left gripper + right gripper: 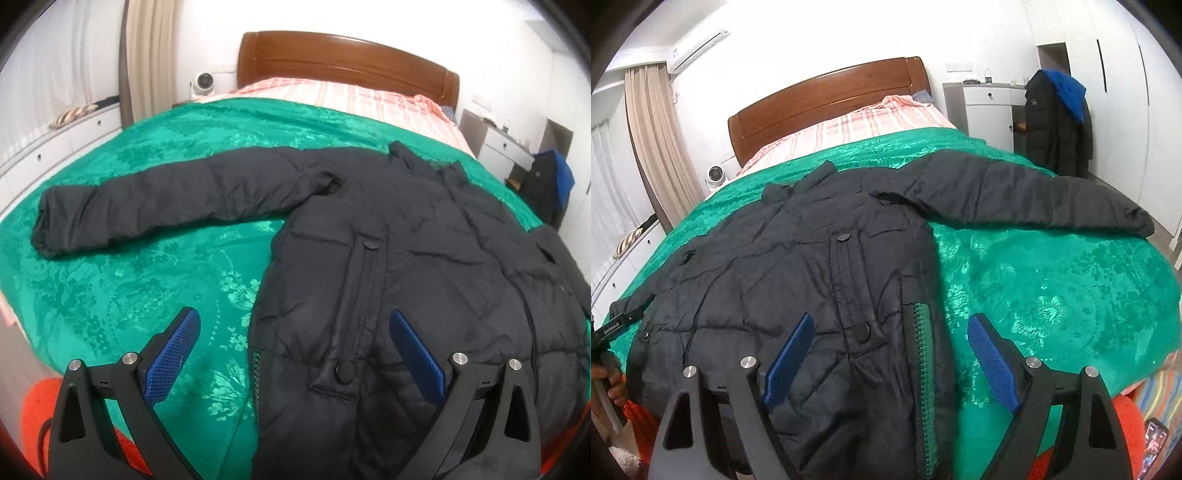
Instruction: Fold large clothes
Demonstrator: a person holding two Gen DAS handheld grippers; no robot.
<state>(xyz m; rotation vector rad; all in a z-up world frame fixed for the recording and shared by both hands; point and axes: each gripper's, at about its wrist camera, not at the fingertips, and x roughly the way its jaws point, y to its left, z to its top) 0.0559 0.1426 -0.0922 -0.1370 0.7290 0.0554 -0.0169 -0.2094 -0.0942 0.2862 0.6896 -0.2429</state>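
Here the left hand-held gripper (pixel 295 354) hangs released, its blue pads (pixel 173 354) spread wide with nothing between them, angled down over the near left edge of the jacket's body. One pad sits over the green blanket (pixel 122 288), the other over the dark padding, so the jaws straddle the side seam; this placement looks chosen so that a short drop would take that edge. The right hand-held gripper (pixel 892 350) mirrors it, jaws likewise apart and empty, straddling the near right edge where a zipper with green teeth (pixel 921 354) runs down the panel.

The jacket (pixel 812 266), a dark puffer, lies front up on the blanket that covers the bed (pixel 347 51), collar toward the far wooden headboard and hem toward the near edge. Its body is smoothed flat, and both sleeves are stretched out sideways, the left sleeve (pixel 147 206) reaching well out to the left, the right sleeve (pixel 1034 199) to the right. That spread-out pose most likely serves the fold: with the sleeves clear of the body, each can be brought across in turn.

No fold shows yet, so the task appears near its start. At the left rim of the right wrist view, a hand (pixel 607 380) grips the handle of the other tool. Another dark coat (pixel 1052 122) hangs near the far wardrobe, well apart.
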